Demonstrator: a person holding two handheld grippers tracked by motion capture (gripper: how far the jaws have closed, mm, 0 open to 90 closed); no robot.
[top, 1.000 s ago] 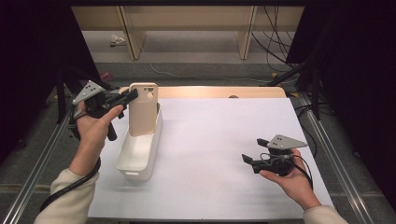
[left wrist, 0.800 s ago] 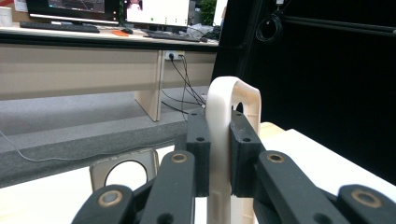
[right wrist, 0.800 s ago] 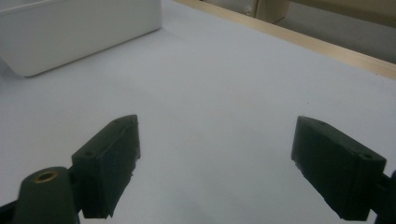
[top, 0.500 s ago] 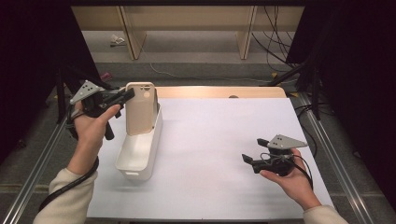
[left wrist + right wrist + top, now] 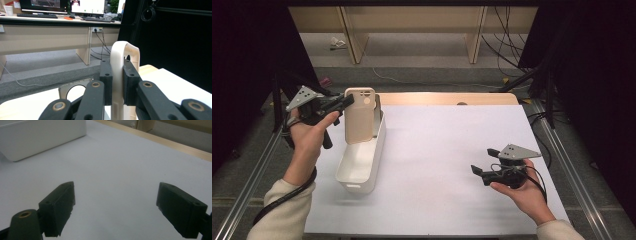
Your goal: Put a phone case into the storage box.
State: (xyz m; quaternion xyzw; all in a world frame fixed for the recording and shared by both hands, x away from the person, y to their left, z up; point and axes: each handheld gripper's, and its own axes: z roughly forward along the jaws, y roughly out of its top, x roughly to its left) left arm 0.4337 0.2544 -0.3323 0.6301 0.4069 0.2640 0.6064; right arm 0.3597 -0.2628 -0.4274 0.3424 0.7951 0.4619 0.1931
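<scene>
The flat beige plastic lid with rounded corners and a round hole near its top stands almost upright, its long axis running up and down, with its lower end inside the far end of the long white plastic bin that lies lengthwise on the white-covered table. The left gripper comes at the lid from the left side, level with its upper part, and its black jaws are clamped on the lid's edge; in the left gripper view the beige rim sits pinched between the two pads with no gap on either side. So the lid lies straight ahead of these jaws, and the bin's open length stretches below and toward the person, which is the direction any lowering or lifting would have to follow. The right gripper rests low over the table well apart from the bin, on the opposite side, its jaws wide apart with nothing between them; the left hand is clearly the nearer one to the work
</scene>
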